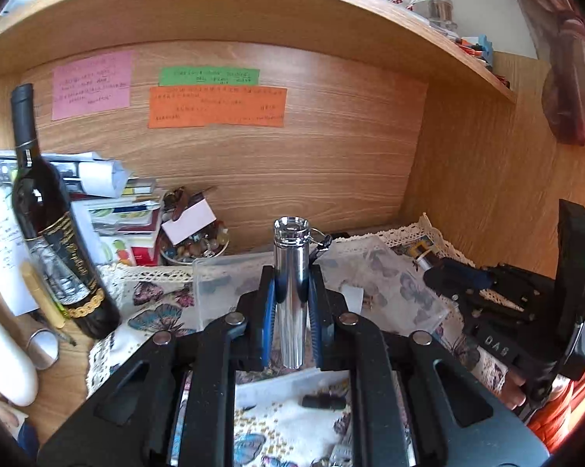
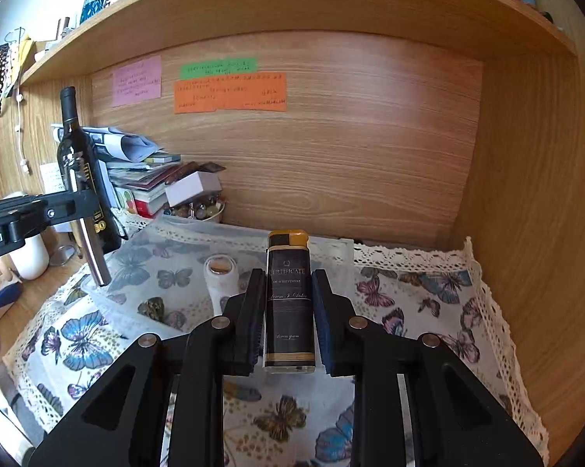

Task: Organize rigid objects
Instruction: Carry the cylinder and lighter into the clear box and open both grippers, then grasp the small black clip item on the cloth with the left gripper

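Observation:
My left gripper is shut on a shiny silver metal tube with a key ring at its top, held upright above the butterfly cloth. The tube also shows in the right wrist view, hanging from the left gripper. My right gripper is shut on a black and gold lighter with a yellow cap, held upright above the cloth. A clear plastic tray lies on the cloth with a white roller-like object in it.
A dark wine bottle stands at the left beside stacked papers and books. A bowl of stones sits by the back wall. Wooden walls close the back and right. A white cylinder stands at the left edge.

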A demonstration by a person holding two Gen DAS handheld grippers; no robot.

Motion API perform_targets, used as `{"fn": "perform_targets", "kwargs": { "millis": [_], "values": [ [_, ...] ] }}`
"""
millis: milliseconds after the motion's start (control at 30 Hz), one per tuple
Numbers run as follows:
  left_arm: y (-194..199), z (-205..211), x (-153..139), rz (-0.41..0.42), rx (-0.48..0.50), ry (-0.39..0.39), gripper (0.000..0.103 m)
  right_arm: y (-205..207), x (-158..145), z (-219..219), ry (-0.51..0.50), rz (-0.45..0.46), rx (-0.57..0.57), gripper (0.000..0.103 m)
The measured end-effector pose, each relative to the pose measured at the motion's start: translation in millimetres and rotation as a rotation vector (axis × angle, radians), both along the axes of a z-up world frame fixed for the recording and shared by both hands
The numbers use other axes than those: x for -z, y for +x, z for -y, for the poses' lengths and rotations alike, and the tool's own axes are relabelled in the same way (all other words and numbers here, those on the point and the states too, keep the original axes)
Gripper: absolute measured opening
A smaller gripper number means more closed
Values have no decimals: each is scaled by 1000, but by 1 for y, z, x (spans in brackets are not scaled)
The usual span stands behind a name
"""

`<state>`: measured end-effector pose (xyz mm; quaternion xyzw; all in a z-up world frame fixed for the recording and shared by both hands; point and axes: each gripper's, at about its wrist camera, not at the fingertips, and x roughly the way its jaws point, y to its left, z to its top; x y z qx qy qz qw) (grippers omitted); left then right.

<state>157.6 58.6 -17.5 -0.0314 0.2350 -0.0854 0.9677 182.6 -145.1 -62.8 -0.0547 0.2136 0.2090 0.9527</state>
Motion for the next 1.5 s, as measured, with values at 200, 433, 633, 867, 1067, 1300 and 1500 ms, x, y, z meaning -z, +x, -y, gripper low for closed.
{"fn": "perform_targets", "kwargs": {
  "millis": [200,433,633,867,1067,1300,1500],
  "values": [
    [27,9,16,-42,10,1,15,21,8,-16,-30,-37,-25,22],
    [54,18,43,-141,66,-8,15,38,24,-26,-58,-94,-46,22],
    [65,20,60,-196,72,-15,15,47,36,-30,-77,-133,-49,22],
    [75,16,74,-261,41,-20,15,51,42,-31,-95,-157,-46,22],
    [69,15,72,-250,12,-4,15,51,41,-29,-89,-165,-48,23],
    [55,17,64,-232,-4,14,33,38,29,-23,-74,-128,-37,35],
    [28,16,46,-161,-33,46,76,14,11,-12,-59,-62,-24,54]
  ]
}}
